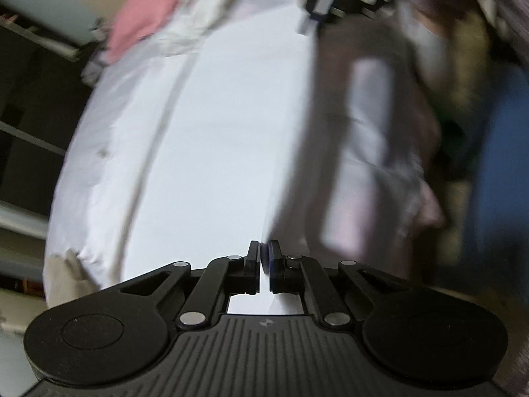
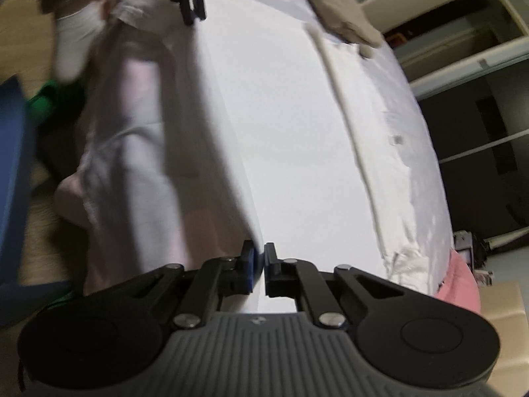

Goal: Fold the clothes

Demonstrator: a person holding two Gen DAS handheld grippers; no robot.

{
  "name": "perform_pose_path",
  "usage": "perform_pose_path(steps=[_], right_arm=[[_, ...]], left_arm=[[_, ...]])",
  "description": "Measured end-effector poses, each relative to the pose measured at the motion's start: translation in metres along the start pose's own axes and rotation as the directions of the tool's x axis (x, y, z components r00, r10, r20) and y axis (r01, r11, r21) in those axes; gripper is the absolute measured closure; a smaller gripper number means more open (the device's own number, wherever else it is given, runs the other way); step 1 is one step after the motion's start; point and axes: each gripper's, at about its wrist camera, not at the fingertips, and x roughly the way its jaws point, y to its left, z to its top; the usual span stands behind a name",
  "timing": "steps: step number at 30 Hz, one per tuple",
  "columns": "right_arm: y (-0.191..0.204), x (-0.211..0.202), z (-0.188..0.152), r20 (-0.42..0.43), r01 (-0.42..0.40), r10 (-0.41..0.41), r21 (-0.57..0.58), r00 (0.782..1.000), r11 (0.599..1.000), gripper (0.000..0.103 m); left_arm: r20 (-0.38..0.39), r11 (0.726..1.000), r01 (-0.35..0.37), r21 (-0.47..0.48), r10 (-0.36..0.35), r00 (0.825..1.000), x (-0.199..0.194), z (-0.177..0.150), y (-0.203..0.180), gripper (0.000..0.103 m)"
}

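My left hand-held gripper (image 1: 264,254) has its jaws pressed together on the edge of a white garment (image 1: 211,139), the fabric's fold line running straight up from between the pads. My right hand-held gripper (image 2: 259,254) is likewise clamped on the same white garment (image 2: 284,132), a thin strip of cloth caught between its blue-faced pads. The garment stretches broad and smooth between the two, over a white-covered bed (image 2: 413,152); a raised seam (image 2: 350,139) runs along it. On the shaded side the cloth hangs in pale pinkish folds (image 2: 132,139). Beyond lie a pink cloth (image 1: 145,16) and a beige cloth (image 2: 337,3) at the bed's edges. Everything is blurred.
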Motion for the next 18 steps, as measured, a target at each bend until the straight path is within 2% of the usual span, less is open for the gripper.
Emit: perform_pose_path(steps=[4,8,12,15,18], right_arm=[[-0.017,0.016,0.006,-0.005,0.042,-0.042,0.024,0.999,0.999,0.096],[-0.043,0.04,0.01,-0.018,0.044,-0.043,0.052,0.999,0.998,0.095],[-0.062,0.065,0.011,-0.048,0.035,-0.03,0.102,0.998,0.994,0.084],[-0.073,0.079,0.01,-0.072,0.048,-0.039,0.135,0.997,0.99,0.069],[-0.085,0.09,0.004,-0.119,0.103,-0.084,0.164,0.989,0.981,0.068]], left_arm=[[-0.007,0.998,-0.056,-0.042,0.056,0.998,0.016,0.01,0.028,0.1],[-0.034,0.992,-0.087,-0.094,0.084,0.996,0.033,0.021,0.06,0.1],[-0.08,0.982,-0.092,-0.167,0.079,0.994,0.053,0.015,0.086,0.1],[-0.105,0.972,-0.101,-0.211,0.08,0.991,0.058,0.009,0.098,0.1],[-0.114,0.962,-0.117,-0.245,0.091,0.989,0.055,0.003,0.109,0.1]])
